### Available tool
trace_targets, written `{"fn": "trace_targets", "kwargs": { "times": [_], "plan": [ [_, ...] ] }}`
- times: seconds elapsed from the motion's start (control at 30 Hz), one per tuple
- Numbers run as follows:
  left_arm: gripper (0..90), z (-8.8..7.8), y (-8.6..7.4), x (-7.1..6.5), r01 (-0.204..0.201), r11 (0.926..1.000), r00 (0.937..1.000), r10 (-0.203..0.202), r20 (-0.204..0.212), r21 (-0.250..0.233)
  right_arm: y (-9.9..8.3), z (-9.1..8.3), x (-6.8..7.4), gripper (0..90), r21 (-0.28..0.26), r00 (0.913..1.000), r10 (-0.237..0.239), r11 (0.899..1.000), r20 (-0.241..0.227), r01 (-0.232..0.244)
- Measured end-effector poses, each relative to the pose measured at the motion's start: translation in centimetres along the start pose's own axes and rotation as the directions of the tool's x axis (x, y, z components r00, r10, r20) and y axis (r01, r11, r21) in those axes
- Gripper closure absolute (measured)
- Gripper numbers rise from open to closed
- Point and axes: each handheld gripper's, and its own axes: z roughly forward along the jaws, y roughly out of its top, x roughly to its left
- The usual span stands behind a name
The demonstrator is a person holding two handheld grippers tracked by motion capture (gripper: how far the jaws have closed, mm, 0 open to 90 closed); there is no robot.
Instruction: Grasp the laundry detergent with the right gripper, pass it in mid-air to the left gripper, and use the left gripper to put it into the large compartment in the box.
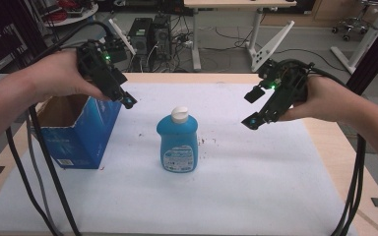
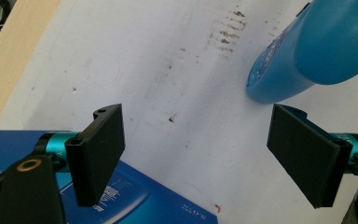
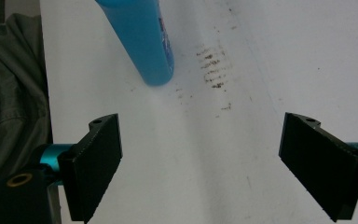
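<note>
In the high view, a wooden bench [image 1: 325,132] carries a white sheet [image 1: 256,187] that covers most of its top, and a blue bottle [image 1: 178,142] with a white cap stands upright near the sheet's middle, a few small dark specks just beside it at 3 o'clock. An open blue carton [image 1: 78,130] stands at 9 o'clock of the bottle, near the sheet's left edge. The left gripper [image 1: 128,101] hangs above the carton's far right corner, and the right gripper [image 1: 252,108] hovers at 2 o'clock of the bottle, well apart from it; both are held in bare hands with black cables trailing down toward the near edge. Beyond the bench lies a grey floor with computer towers [image 1: 150,34], tangled wires, white desk legs and a wheeled stool base [image 1: 352,24]. In the left gripper view, the black fingers [image 2: 98,154] stand wide apart and hold nothing; the carton's printed wall sits below them at 7 o'clock and the bottle lies at 2 o'clock over the stained sheet. In the right gripper view, the fingers [image 3: 95,165] are likewise spread wide and empty above the sheet, with the bottle at 11 o'clock, a patch of brown smudges [image 3: 212,70] beside it, and dark grey cloth [image 3: 9,84] at 9 o'clock.
</note>
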Motion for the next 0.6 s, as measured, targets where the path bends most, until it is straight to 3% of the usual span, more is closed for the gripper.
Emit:
{"fn": "trace_targets", "kwargs": {
  "times": [0.6],
  "plan": [
    [19.2,-0.3,-0.1,-0.1,-0.008,1.0,0.9999,0.008,0.007,0.005,2.3,4.0,0.6,12.8,-0.056,0.9956,-0.076,0.996,-0.054,0.073]
  ]
}}
